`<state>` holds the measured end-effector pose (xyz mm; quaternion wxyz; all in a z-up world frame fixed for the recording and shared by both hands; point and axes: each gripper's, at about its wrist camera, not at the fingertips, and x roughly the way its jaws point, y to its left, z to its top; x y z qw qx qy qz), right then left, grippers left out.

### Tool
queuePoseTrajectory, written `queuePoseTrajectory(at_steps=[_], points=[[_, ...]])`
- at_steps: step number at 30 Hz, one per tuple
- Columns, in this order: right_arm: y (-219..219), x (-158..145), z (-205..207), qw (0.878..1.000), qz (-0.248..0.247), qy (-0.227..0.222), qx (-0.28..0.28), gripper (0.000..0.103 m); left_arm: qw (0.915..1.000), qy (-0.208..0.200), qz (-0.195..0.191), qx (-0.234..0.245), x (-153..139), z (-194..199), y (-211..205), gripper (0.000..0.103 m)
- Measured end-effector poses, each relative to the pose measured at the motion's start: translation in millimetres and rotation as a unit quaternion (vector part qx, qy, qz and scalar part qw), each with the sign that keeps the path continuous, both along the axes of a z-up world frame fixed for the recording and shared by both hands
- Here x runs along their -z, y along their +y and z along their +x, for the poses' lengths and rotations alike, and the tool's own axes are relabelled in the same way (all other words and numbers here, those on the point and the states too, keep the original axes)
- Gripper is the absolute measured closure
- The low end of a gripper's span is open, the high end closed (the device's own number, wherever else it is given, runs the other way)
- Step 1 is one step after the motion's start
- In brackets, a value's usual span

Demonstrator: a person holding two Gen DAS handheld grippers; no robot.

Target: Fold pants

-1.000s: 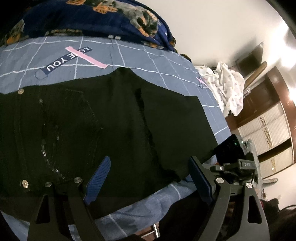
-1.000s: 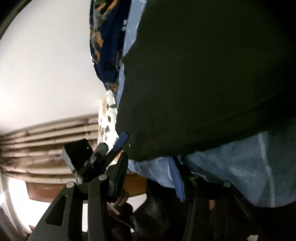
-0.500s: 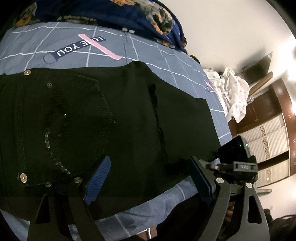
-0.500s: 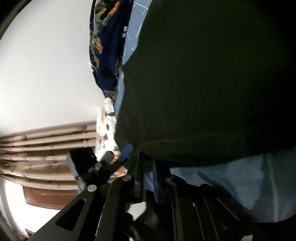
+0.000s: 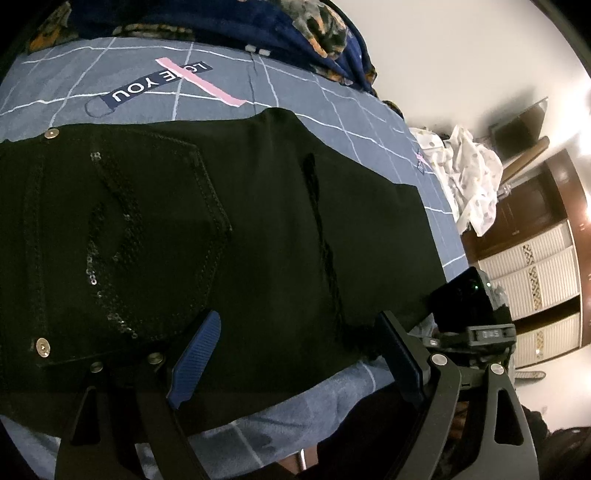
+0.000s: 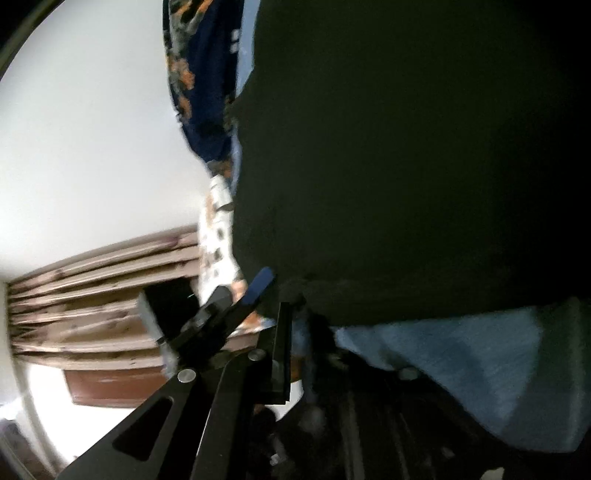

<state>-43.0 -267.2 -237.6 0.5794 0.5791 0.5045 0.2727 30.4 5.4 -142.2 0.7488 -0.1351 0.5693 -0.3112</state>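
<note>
Pants point(image 5: 229, 229), black, were laid flat across a blue checked bedsheet point(image 5: 295, 92); a sequined back pocket point(image 5: 147, 229) and metal rivets were noted. A dark floral blanket point(image 5: 229, 22) was bunched beyond them, white clothing point(image 5: 469, 177) heaped off the bed's far corner. The left gripper point(image 5: 295, 354) was held wide open just above the near edge. Only the right wrist view showed the right gripper point(image 6: 291, 332) pinched shut on the pants' hem point(image 6: 314, 288), though blurred.
</note>
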Motion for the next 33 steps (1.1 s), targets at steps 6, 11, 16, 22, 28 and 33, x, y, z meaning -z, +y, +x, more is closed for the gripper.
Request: queuePoseTrajectory(at_steps=[6, 11, 16, 22, 28, 33], points=[[-10.4, -24.9, -7.0, 0.999, 0.003, -0.033, -0.006, 0.063, 0.9999, 0.002, -0.005, -0.009, -0.2, 0.4, 5.4, 0.018], [-43.2, -44.7, -13.5, 0.998, -0.026, -0.061, 0.024, 0.050, 0.9985, -0.026, -0.039, 0.028, -16.0, -2.8, -7.2, 0.018], [-49.5, -34.7, -15.8, 0.998, -0.012, -0.055, 0.041, 0.043, 0.9904, -0.104, -0.034, 0.085, -48.2, 9.8, -42.5, 0.018], [-44.8, -19.5, -16.5, 0.999, 0.001, -0.043, 0.033, 0.037, 0.9874, -0.095, -0.017, 0.126, -43.3, 66.2, -87.1, 0.019], [-56.8, -24.7, -13.9, 0.997, 0.002, -0.064, 0.038, 0.031, 0.9911, -0.052, 0.019, 0.121, -4.6, 110.6, -110.1, 0.019], [-60.7, -16.1, -15.5, 0.997, 0.014, -0.057, 0.045, 0.029, 0.9870, -0.057, 0.039, 0.145, 14.7, 116.1, -125.5, 0.019]])
